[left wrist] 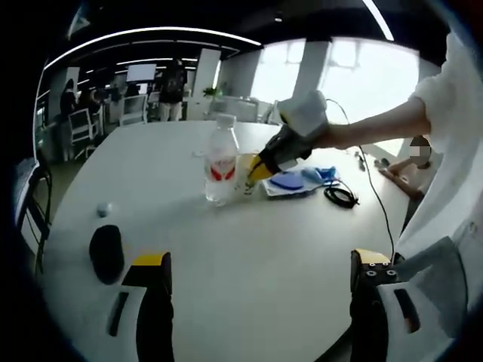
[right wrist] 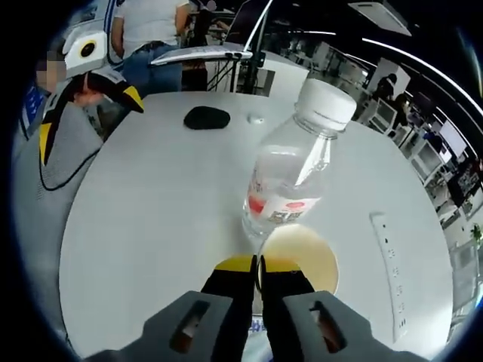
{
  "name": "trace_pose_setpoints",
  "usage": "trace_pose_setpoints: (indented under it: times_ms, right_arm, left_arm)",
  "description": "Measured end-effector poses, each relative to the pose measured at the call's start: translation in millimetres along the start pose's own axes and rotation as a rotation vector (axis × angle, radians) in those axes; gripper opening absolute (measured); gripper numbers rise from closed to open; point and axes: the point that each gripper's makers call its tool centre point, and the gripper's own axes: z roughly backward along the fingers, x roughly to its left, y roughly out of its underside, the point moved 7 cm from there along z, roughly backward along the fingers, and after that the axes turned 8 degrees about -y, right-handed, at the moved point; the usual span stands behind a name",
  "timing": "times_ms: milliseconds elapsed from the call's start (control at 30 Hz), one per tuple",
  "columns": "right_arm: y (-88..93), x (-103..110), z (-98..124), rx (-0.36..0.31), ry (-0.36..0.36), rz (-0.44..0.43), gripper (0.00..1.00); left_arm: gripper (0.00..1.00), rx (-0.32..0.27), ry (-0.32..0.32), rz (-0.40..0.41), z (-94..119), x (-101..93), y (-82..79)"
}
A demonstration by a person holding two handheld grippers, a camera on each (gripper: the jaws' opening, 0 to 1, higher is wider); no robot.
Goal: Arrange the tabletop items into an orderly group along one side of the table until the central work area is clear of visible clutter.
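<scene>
The step in hand looked like the gathering of the loose items toward one side of the white surface [left wrist: 249,256]. In the right gripper view the right claw [right wrist: 256,265] had its two jaws pressed together, and between them sat the rim of a yellowish cup [right wrist: 302,260], or so it seemed; I judged it was gripping that rim, though the contact itself was small and hard to read. A clear water bottle [right wrist: 294,181] with a white cap and a red label stood just beside the cup, at about twelve o'clock from the claw, touching it or nearly so.

In the left gripper view the left claw [left wrist: 260,264] was open, jaws wide apart, nothing between them, low over the near edge of the surface. From there the bottle [left wrist: 221,162] stood at about twelve o'clock, and the right claw [left wrist: 256,172] was just at its right. A black mouse [left wrist: 106,253] lay at nine o'clock, near the left jaw, with a small white object [left wrist: 104,209] a little beyond it. Some blue items [left wrist: 298,179] and a black cable [left wrist: 341,196] lay at about one o'clock.

The middle was not yet clear. The next move called for drawing the cup aside without knocking the bottle, which was tall and would tip easily. The mouse was the natural thing for the free left claw.
</scene>
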Motion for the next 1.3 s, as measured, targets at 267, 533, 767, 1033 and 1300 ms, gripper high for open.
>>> trace_pose_setpoints:
  times_ms: [267,533,767,1033,1300]
  right_arm:
    - [0.1,0,0,0.011,-0.003,0.012,0.01]
    - [-2.7,-1,2,0.003,0.006,0.007,0.06]
    - [-5.9,-2,5,-0.008,0.015,0.009,0.07]
    - [-6.4,-1,11,-0.021,0.019,0.002,0.09]
    - [-9.8,3,20,-0.068,0.033,-0.021,0.23]
  left_arm:
    - [0.95,0.005,0.006,-0.002,0,-1.8,1.8]
    - [0.95,0.001,0.007,0.003,0,-0.2,1.4]
    - [0.95,-0.001,0.012,-0.002,-2,-1.6,0.2]
    - [0.95,0.006,0.013,-0.002,-2,-3.1,2.7]
    - [0.95,0.018,0.019,-0.004,-3,-4.5,6.0]
